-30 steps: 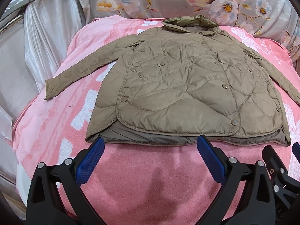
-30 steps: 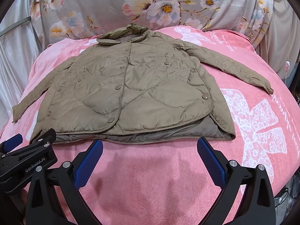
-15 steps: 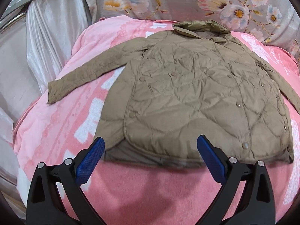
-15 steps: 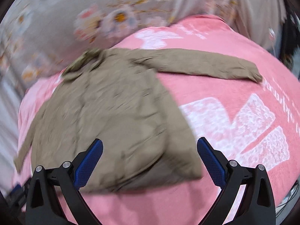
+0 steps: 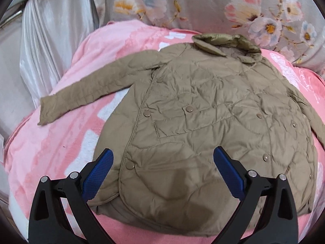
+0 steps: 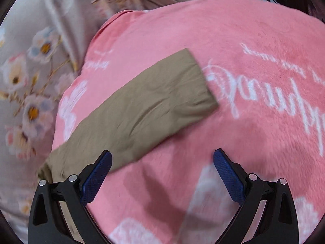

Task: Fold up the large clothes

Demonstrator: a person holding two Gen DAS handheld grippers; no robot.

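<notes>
A khaki quilted jacket lies flat, front up and snapped closed, on a pink blanket. Its collar points to the far side and its left sleeve stretches out to the left. My left gripper hovers open over the jacket's lower front, holding nothing. In the right wrist view only the jacket's other sleeve shows, its cuff lying toward the upper right. My right gripper is open just above the blanket, its left finger over the sleeve's edge.
A grey floral cloth hangs behind the bed, and a silvery curtain stands at the left. The pink blanket with white lettering spreads to the right of the sleeve. Dark clutter shows beyond the bed's far edge.
Both grippers have moved forward. The left one went from the hem to over the jacket's lower front. The right one swung right and now looks at the outstretched sleeve alone.
</notes>
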